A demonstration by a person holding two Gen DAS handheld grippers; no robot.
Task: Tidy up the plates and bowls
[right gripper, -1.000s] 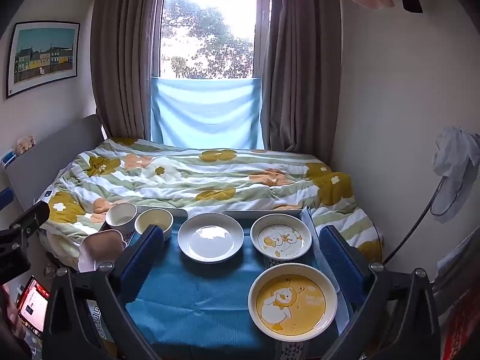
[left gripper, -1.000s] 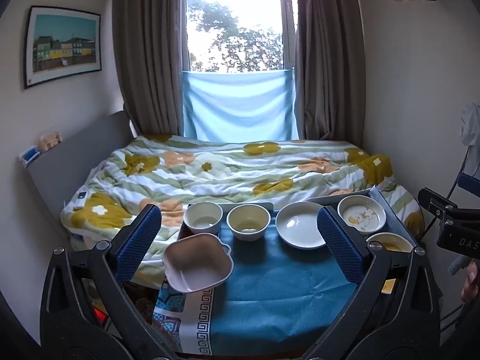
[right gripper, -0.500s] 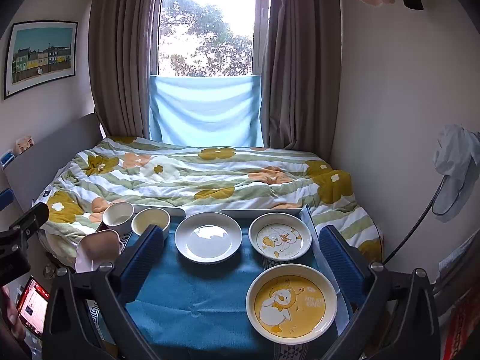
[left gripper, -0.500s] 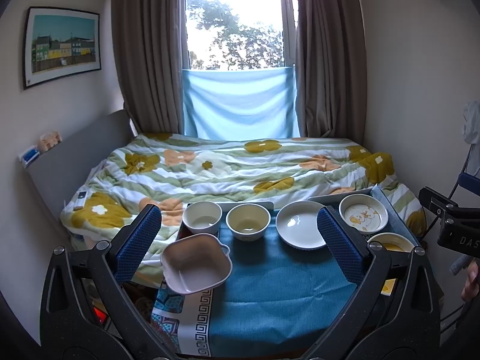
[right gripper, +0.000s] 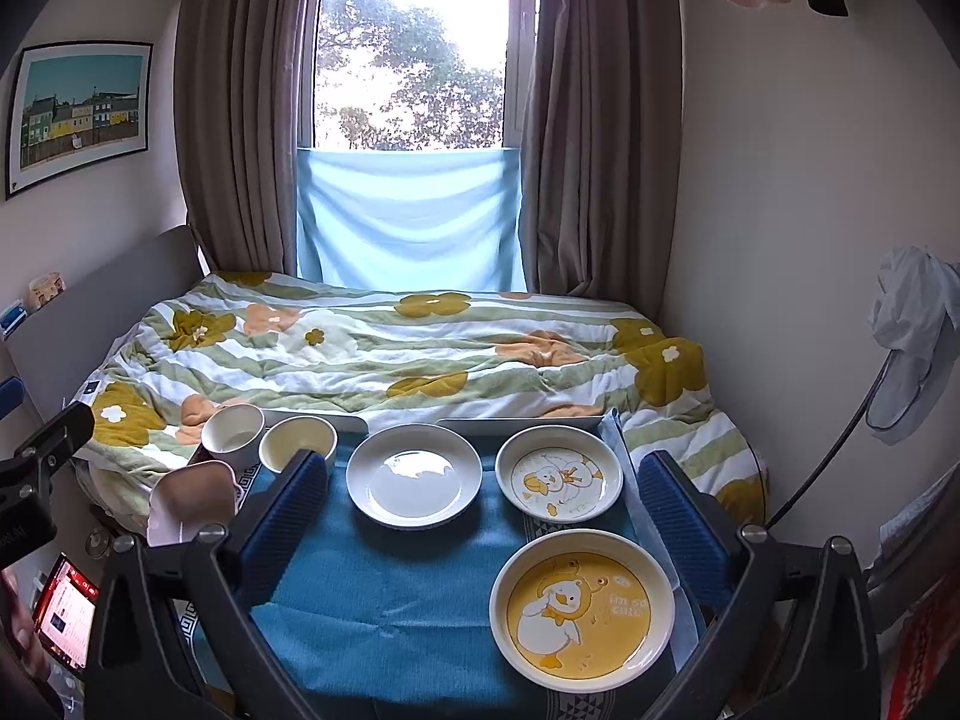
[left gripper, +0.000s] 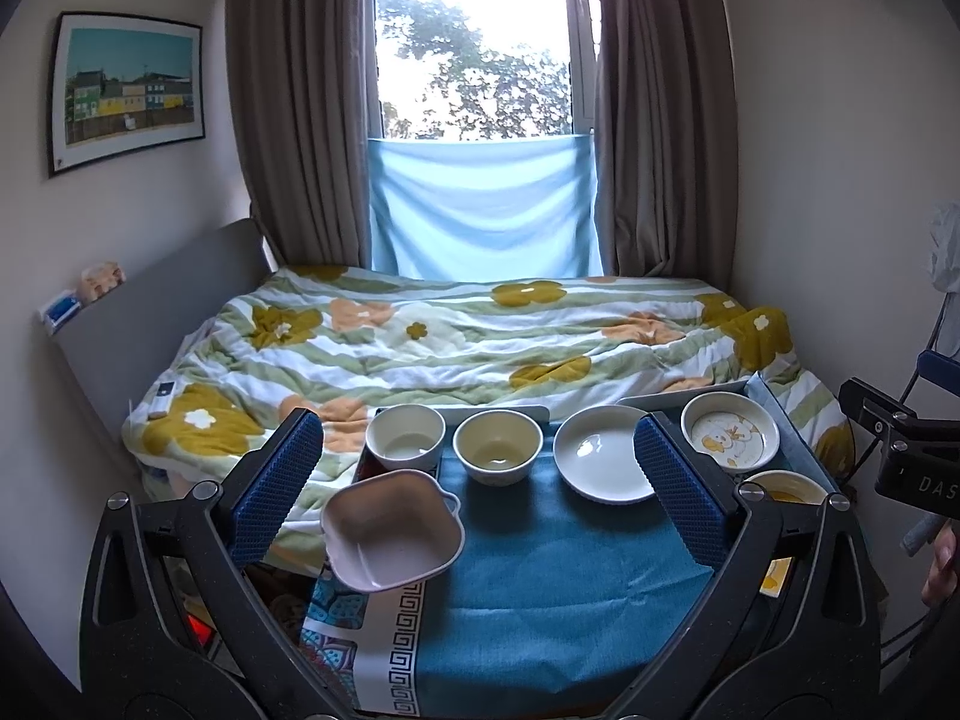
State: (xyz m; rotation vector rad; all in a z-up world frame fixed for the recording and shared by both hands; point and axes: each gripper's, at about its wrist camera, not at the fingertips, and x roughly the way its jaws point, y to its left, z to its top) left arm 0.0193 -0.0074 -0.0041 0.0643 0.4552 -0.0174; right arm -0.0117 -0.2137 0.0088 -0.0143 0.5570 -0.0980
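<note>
On the blue cloth (left gripper: 540, 588) stand a pink square bowl with handles (left gripper: 391, 529), a white cup-bowl (left gripper: 405, 437), a cream bowl (left gripper: 497, 447), a plain white plate (left gripper: 600, 461), a small duck plate (left gripper: 729, 432) and a yellow duck plate (right gripper: 581, 607). The same dishes show in the right wrist view: pink bowl (right gripper: 193, 499), white plate (right gripper: 414, 474), small duck plate (right gripper: 559, 480). My left gripper (left gripper: 474, 480) hangs open above the table's near side, holding nothing. Farther right, my right gripper (right gripper: 480, 516) is open and empty too.
A bed with a flowered quilt (left gripper: 456, 348) lies right behind the table, under a curtained window (left gripper: 480, 60). Walls close in on both sides. A phone with a lit screen (right gripper: 63, 612) sits low at the left. A pale cloth (right gripper: 912, 336) hangs at the right.
Both views have drifted very slightly. The dishes have not moved and both grippers stay open.
</note>
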